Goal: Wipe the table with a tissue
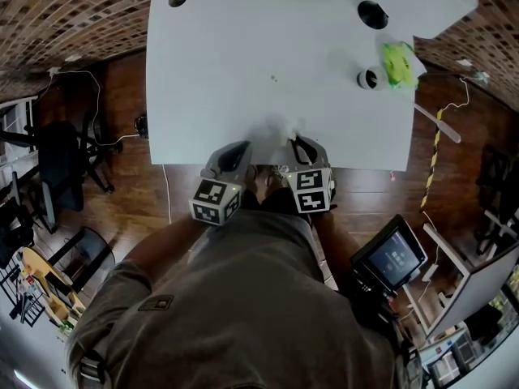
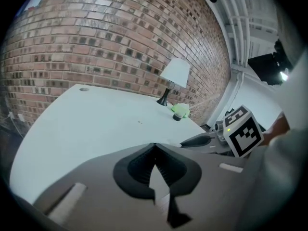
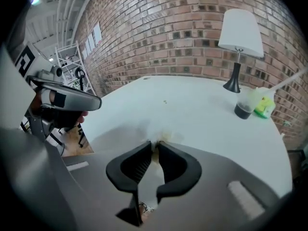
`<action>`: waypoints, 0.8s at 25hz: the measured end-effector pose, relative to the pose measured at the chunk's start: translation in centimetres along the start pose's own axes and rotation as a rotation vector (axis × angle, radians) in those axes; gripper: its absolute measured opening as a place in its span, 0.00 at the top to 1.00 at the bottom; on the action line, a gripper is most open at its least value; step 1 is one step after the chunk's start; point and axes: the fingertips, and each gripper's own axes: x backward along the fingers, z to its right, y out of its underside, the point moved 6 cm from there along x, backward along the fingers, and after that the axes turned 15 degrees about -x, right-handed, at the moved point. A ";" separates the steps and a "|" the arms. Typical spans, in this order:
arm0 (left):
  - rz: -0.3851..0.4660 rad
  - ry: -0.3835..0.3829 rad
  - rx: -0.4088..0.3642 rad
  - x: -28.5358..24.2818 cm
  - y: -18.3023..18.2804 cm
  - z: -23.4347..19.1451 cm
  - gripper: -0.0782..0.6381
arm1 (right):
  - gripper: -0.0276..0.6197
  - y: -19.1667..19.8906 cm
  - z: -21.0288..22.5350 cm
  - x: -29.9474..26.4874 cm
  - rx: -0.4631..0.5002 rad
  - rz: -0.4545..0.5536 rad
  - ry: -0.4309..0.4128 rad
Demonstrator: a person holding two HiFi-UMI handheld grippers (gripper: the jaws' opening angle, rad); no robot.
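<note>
Tissue pinched at the table's near edge

Tissue lies on the white table, close to the edge nearest the person. It is white, thin and crumpled into a soft, wispy bunch. From the head view it barely shows against the tabletop. A faint yellowish tint shows where the jaw tips meet it.

The right gripper points down at the table, and its jaws are drawn in until the tips clamp a fold of the tissue. The left gripper sits just beside it, also over the near edge. Its jaw tips meet with nothing between them.

At the far right of the table stand a lamp, a small cup and a green item, well apart from the tissue.
</note>
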 end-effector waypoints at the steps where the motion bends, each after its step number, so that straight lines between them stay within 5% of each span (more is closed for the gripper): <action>1: 0.010 -0.001 -0.002 0.1 -0.3 -0.2 0.89 | 0.86 -0.6 -0.1 0.2 0.001 0.015 0.004; 14: 0.192 -0.052 -0.025 1.8 -5.5 -5.5 0.89 | 0.86 -8.1 -2.5 3.3 0.019 0.226 0.053; 20: 0.226 -0.039 -0.036 2.4 -6.4 -7.4 0.89 | 0.87 -9.4 -3.8 3.2 0.018 0.248 0.091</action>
